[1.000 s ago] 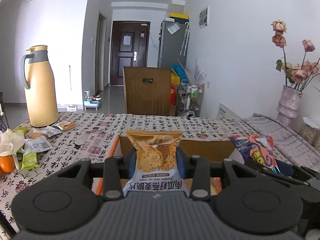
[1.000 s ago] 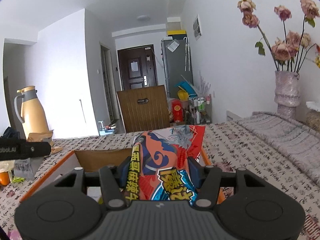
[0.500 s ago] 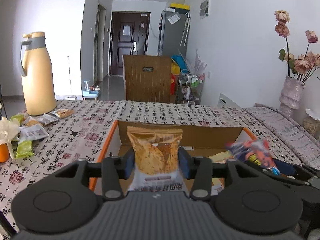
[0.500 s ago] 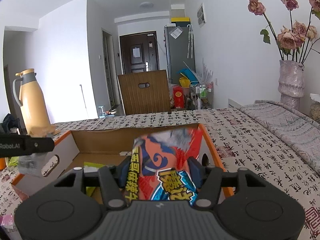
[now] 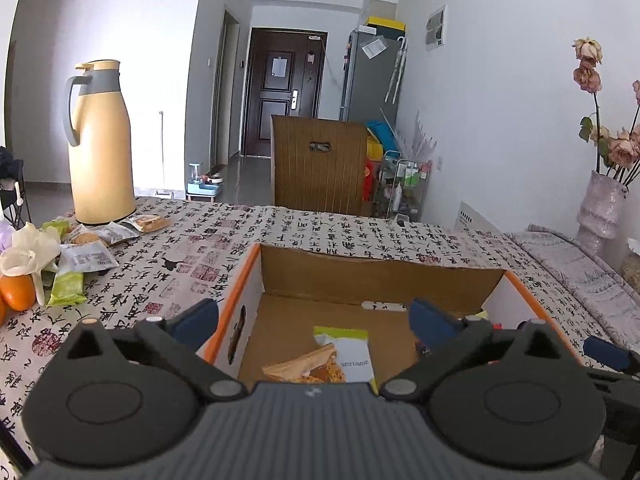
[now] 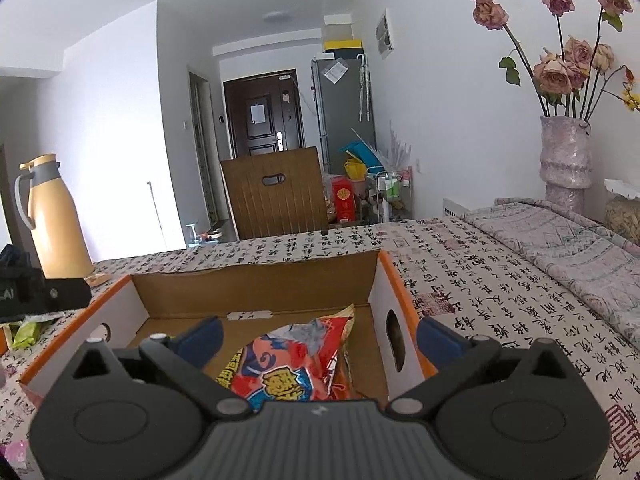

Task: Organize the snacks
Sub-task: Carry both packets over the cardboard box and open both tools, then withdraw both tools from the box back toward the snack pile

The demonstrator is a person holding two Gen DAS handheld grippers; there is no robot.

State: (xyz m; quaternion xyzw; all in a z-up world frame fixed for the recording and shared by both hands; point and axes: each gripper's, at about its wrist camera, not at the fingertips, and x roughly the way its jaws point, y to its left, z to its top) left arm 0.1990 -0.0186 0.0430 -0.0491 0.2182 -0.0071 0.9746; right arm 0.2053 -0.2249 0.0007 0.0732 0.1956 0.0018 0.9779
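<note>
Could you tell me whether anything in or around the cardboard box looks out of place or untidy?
Nothing looks damaged or spilled. The red snack bag lies slanted in the cardboard box, and the yellow-green packet lies loose on its floor. Several snack packets lie scattered beside the thermos. Both grippers' jaws are opening, pressing on nothing.

Left claw point(image 5: 314, 320) jaws opening over the box point(image 5: 380, 276), snack packet point(image 5: 320, 360) lying inside.

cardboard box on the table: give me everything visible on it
The cardboard box is an open-topped tray, plain brown inside, white outside, orange along the rim, with oval hand holes in its end walls. It sits flat on the calligraphy-print tablecloth. A yellow-green cracker packet and a red snack bag lie inside. Neither gripper visibly touches it.
</note>
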